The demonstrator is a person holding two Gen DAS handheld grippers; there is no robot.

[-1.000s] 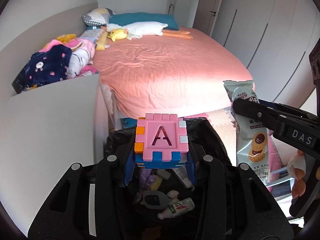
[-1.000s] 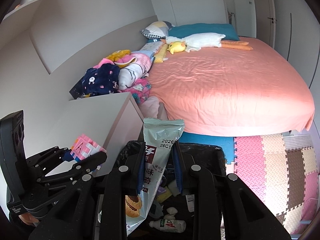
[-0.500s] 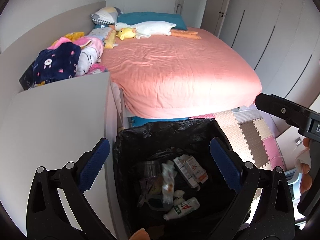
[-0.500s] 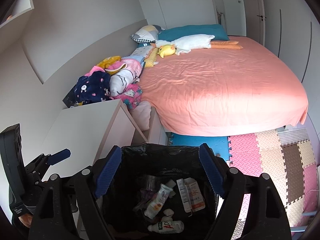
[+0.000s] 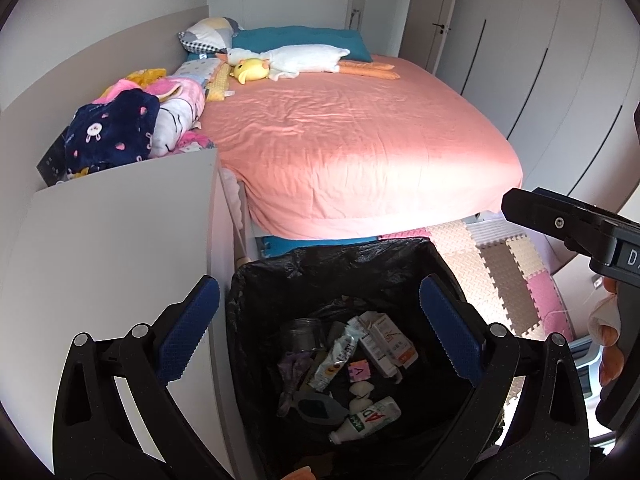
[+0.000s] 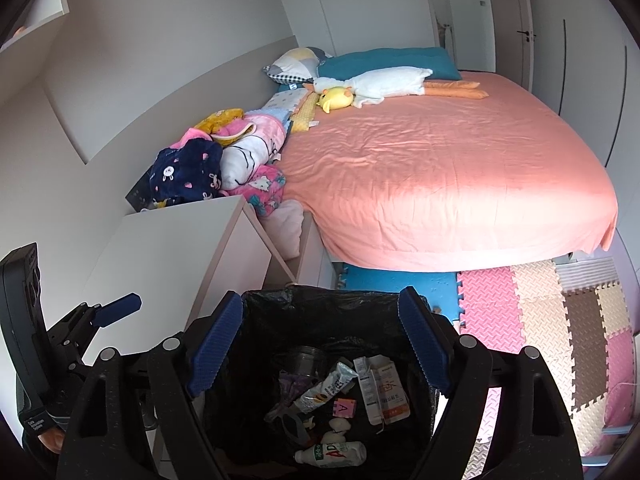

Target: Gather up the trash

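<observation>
Both jaws have just been opening, and nothing sits between them now. A second ago the left hand-held gripper [image 5: 318, 332] clamped a pink foam letter block marked "A" [image 5: 357, 371] and the right hand-held gripper [image 6: 320, 344] pinched a pale green biscuit wrapper [image 5: 334, 358]; both pieces now lie at the bottom of the black-lined trash bin [image 5: 256, 304]. The left jaws stand spread wide, wider than the bin's mouth looks from this view; the right jaws stand well apart too, blue pads facing each other over the open bin.

In the bin, the block lies face up just beside two white cartons [image 5: 386, 344], the wrapper leans across a dark round tin [image 5: 306, 334], and a small white bottle with red letters [image 5: 366, 418] lies nearer the camera — what the purple crumpled scrap [image 5: 292, 372] is, I cannot tell.

The bin's left rim is just beside the white counter [image 5: 108, 256], whose top is bare. Behind the bin is the foot of the bed with a salmon-pink sheet [image 5: 360, 148]. To the right, the foam puzzle floor mat [image 6: 552, 320] is open.
</observation>
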